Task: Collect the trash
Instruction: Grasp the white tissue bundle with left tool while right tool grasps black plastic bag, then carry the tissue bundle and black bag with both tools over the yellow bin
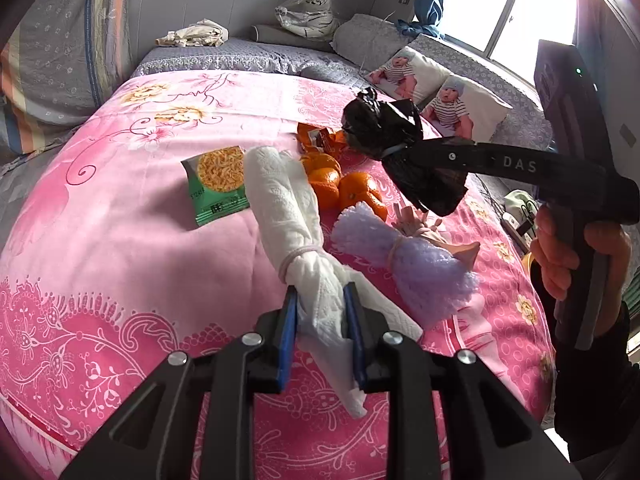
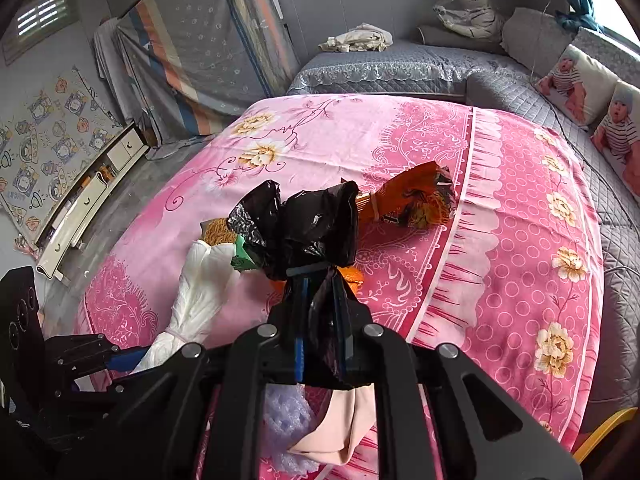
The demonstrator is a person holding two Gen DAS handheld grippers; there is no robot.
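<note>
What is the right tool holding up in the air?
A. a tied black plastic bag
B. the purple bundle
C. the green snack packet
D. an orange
A: the right tool is shut on the tied black plastic bag, lifted above the pink bedspread, while the oranges lie on it.
</note>
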